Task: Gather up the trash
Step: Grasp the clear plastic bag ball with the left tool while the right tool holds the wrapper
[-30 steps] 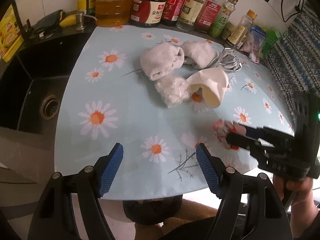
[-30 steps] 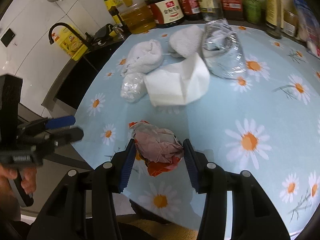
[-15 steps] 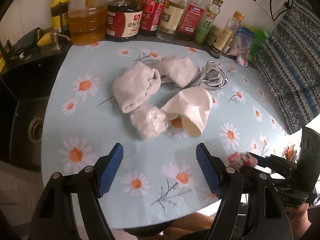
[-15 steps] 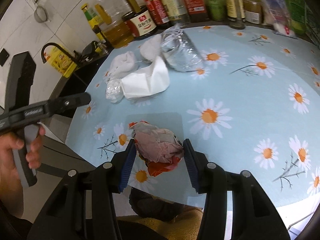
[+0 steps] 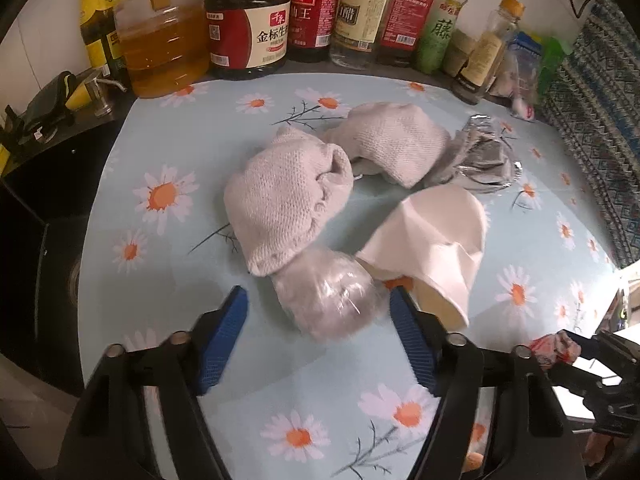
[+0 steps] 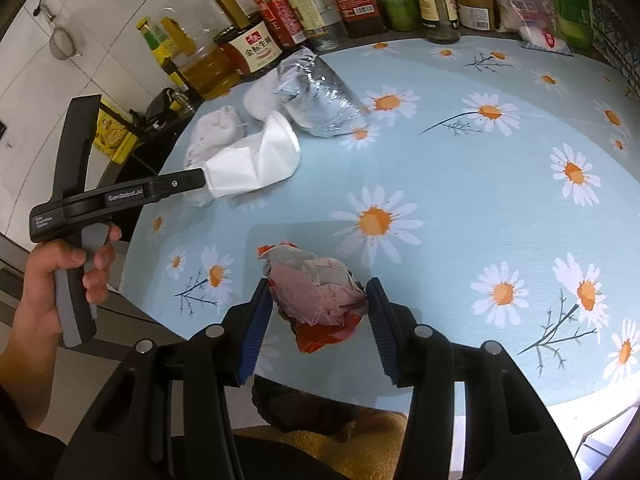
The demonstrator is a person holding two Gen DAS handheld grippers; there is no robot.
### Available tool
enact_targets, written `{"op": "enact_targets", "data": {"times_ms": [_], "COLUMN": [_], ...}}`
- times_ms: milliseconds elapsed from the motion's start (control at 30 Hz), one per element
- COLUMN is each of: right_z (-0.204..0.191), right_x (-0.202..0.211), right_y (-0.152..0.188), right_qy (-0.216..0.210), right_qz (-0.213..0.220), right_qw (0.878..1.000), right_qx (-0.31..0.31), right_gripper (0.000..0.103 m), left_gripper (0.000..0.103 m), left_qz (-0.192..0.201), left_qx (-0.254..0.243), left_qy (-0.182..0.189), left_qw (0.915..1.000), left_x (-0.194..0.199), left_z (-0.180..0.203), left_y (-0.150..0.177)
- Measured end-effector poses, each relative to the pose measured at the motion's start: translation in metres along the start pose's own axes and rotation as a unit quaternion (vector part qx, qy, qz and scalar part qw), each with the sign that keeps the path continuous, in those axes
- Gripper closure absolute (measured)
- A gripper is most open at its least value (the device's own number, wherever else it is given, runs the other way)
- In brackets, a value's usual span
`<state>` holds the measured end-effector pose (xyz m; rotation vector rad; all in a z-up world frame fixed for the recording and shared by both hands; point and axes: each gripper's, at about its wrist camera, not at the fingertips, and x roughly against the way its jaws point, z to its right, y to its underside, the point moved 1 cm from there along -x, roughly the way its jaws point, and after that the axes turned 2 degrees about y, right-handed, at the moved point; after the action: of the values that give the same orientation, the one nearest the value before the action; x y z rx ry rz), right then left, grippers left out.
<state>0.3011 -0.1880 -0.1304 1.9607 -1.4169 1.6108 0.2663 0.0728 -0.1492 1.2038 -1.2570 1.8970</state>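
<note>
My right gripper (image 6: 316,312) is shut on a crumpled pink and red wrapper (image 6: 316,294), held above the near edge of the daisy tablecloth (image 6: 460,184); the wrapper also shows in the left wrist view (image 5: 554,350). My left gripper (image 5: 318,312) is open, its jaws on either side of a crumpled clear plastic ball (image 5: 328,298), not touching it. Behind the ball lie two grey knitted cloths (image 5: 288,196), a folded white paper (image 5: 432,244) and crumpled foil (image 5: 480,160). In the right wrist view the left gripper's finger (image 6: 160,188) reaches the white paper (image 6: 256,160).
A row of sauce and oil bottles (image 5: 312,12) stands along the back of the table. A dark sink (image 5: 36,248) lies to the left. A patterned cloth (image 5: 600,100) hangs at the right. A dark bag (image 6: 304,412) sits below the table's near edge.
My left gripper has moved forward over the table until the plastic ball sits between its open jaws. My right gripper has drawn back toward the table edge with the wrapper.
</note>
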Motion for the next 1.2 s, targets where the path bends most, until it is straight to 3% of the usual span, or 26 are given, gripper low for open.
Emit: {"op": "enact_targets", "data": {"times_ms": [300,633,1200], "right_z": [0.008,0.0,-0.047], "right_x": [0.0,-0.001,-0.002], "right_y": [-0.011,-0.009,0.017], "right_qy": [0.003,-0.006,-0.022], "right_qz": [-0.004,-0.006,-0.011], "right_qw": [1.0,1.0,0.999], "right_qx": [0.002,0.007,0.036], "right_gripper": [0.054,0.054,0.054], "left_gripper": [0.051,0.052,0.052], "left_qz": [-0.001,0.004,0.024], "left_qx": [0.004,0.007,0.028], "left_qy": [0.005,0.005,0.023], "left_qw": [1.0,1.0,0.999], "left_x": [-0.01,0.007,0.064], "left_z": [-0.001,-0.003,-0.006], "left_y": [-0.001,0.009,0.076]}}
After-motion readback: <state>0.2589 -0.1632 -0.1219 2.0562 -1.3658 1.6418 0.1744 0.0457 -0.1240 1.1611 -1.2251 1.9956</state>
